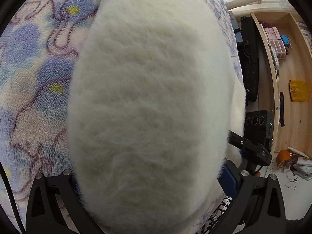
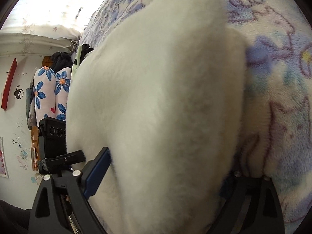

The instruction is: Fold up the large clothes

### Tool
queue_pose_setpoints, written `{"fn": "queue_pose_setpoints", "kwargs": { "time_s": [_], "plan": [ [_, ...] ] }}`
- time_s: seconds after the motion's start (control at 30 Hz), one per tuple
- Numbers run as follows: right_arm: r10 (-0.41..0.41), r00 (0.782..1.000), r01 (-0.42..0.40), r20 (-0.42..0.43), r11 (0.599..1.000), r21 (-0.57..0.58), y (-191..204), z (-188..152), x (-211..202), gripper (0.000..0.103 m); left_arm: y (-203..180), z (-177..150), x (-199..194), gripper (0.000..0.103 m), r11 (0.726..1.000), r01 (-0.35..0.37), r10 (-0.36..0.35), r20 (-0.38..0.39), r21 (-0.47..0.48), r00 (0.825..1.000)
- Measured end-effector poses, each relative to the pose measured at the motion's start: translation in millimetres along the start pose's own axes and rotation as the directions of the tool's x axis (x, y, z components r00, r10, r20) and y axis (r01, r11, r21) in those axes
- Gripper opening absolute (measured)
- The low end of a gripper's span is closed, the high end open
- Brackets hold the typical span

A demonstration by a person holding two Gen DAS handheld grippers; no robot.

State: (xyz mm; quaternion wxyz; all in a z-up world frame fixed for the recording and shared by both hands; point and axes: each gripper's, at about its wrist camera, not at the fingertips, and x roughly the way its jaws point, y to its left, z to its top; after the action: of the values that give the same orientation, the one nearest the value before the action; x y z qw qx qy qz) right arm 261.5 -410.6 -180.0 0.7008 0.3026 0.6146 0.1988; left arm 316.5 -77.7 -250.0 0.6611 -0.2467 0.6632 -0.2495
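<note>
Left wrist: left claw spread wide, fluffy white garment bulging between its arms, floral blanket beneath; wooden shelf off right holds pink boxes. Right wrist: right claw also wide, same fluff between.

The white garment looks fluffy, with long soft hairs. Under the garment, the flowered blanket is looped matt fleece. Beside the garment, the shelf is pale smooth wood.

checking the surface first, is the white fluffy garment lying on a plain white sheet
No, the white fluffy garment lies on a fleece blanket printed with blue flowers and purple outlines.
</note>
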Motion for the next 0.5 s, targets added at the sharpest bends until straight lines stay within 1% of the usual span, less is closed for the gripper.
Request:
{"fn": "queue_pose_setpoints", "kwargs": {
  "time_s": [0.03, 0.07, 0.1, 0.13, 0.17, 0.2, 0.23, 0.27, 0.3, 0.4, 0.5],
  "plan": [
    [-0.003, 1.0, 0.003, 0.006, 1.0, -0.001, 1.5, -0.4, -0.7, 0.09, -3.4, 0.7, -1.5, 0.103, 1.0, -0.007, 0.007, 0.009, -0.001, 1.0],
    [-0.003, 1.0, 0.003, 0.016, 1.0, -0.006, 4.2, -1.6, -2.8, 0.083, -3.8, 1.3, -3.7, 0.102, 1.0, -0.02, 0.02, 0.029, -0.004, 0.999],
    [-0.003, 1.0, 0.004, 0.024, 1.0, -0.011, 8.1, -1.7, -3.2, 0.076, -9.1, -0.5, -6.5, 0.1, 0.999, -0.051, 0.05, 0.061, 0.01, 0.997],
    [-0.005, 0.999, 0.005, 0.031, 1.0, -0.014, 10.8, -2.3, -4.8, 0.072, -15.5, -2.9, -8.7, 0.097, 0.996, -0.079, 0.076, 0.086, 0.03, 0.993],
    [-0.013, 0.999, 0.014, 0.044, 1.0, -0.019, 15.5, -4.0, -8.0, 0.065, -22.8, -6.2, -11.7, 0.093, 0.992, -0.112, 0.106, 0.113, 0.057, 0.988],
    [-0.02, 0.998, 0.021, 0.055, 1.0, -0.023, 18.8, -5.6, -9.9, 0.058, -29.9, -9.9, -14.8, 0.091, 0.986, -0.147, 0.134, 0.14, 0.084, 0.981],
    [-0.026, 0.997, 0.028, 0.069, 0.999, -0.026, 22.3, -7.5, -12.7, 0.053, -33.5, -12.0, -16.9, 0.086, 0.982, -0.164, 0.148, 0.157, 0.097, 0.976],
    [-0.029, 0.996, 0.032, 0.089, 0.999, -0.032, 27.5, -10.9, -17.6, 0.046, -37.6, -15.4, -20.6, 0.081, 0.977, -0.185, 0.163, 0.181, 0.109, 0.97],
    [-0.028, 0.994, 0.032, 0.102, 0.999, -0.036, 31.4, -12.2, -20.4, 0.044, -41.2, -16.8, -23.9, 0.078, 0.973, -0.198, 0.172, 0.195, 0.119, 0.966],
    [-0.033, 0.99, 0.039, 0.14, 0.998, -0.046, 46.6, -20.2, -29.8, 0.042, -50.3, -19.5, -36.8, 0.072, 0.955, -0.251, 0.211, 0.236, 0.156, 0.949],
    [-0.044, 0.986, 0.054, 0.162, 0.997, -0.061, 68.2, -30.8, -30.3, 0.042, -60.5, -20.9, -50.7, 0.07, 0.935, -0.294, 0.24, 0.259, 0.198, 0.936]
  ]
}}
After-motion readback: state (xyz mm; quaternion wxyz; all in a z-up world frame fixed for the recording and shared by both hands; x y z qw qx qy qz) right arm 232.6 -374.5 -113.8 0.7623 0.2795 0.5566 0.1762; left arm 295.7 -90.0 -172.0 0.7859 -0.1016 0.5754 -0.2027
